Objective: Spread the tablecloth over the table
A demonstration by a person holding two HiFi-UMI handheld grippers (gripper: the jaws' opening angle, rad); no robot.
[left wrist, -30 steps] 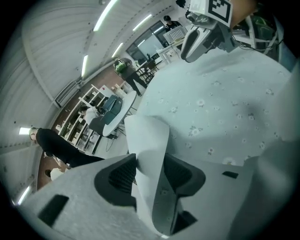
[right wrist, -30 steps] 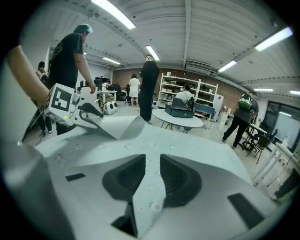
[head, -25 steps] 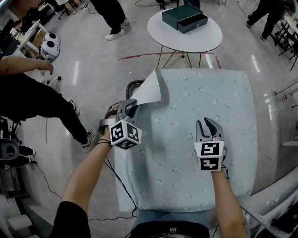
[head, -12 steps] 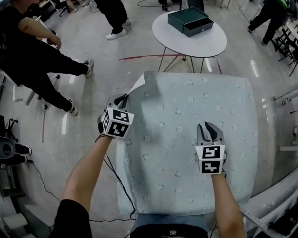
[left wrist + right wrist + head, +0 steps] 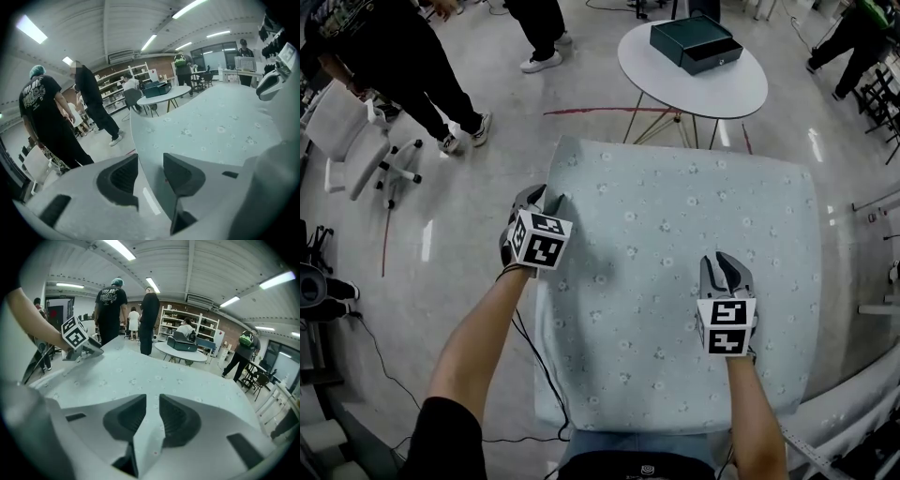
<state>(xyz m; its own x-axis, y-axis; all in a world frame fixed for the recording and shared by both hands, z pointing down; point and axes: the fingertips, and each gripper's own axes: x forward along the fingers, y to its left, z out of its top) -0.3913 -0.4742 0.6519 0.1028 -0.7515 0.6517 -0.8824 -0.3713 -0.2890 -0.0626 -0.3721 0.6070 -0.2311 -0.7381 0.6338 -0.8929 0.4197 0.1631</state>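
Observation:
A pale blue flowered tablecloth (image 5: 675, 225) lies flat over the rectangular table, its far left corner (image 5: 567, 145) unfolded. My left gripper (image 5: 546, 199) is at the cloth's left edge. Its jaws have just been opening, and in the left gripper view (image 5: 151, 171) they stand apart with the cloth's edge (image 5: 154, 154) loose between them. My right gripper (image 5: 727, 264) rests on the cloth near the front right. In the right gripper view (image 5: 152, 416) a raised fold of cloth (image 5: 151, 427) is pinched between its pads.
A round white table (image 5: 741, 89) with a dark green box (image 5: 696, 44) stands just beyond the far edge. People (image 5: 403, 56) stand at the upper left near a white chair (image 5: 356, 131). A cable (image 5: 530, 361) runs on the floor by the left side.
The turned-over far left corner of the cloth has been laid flat. My left gripper has moved left to the cloth's edge and opened. The right gripper stays put.

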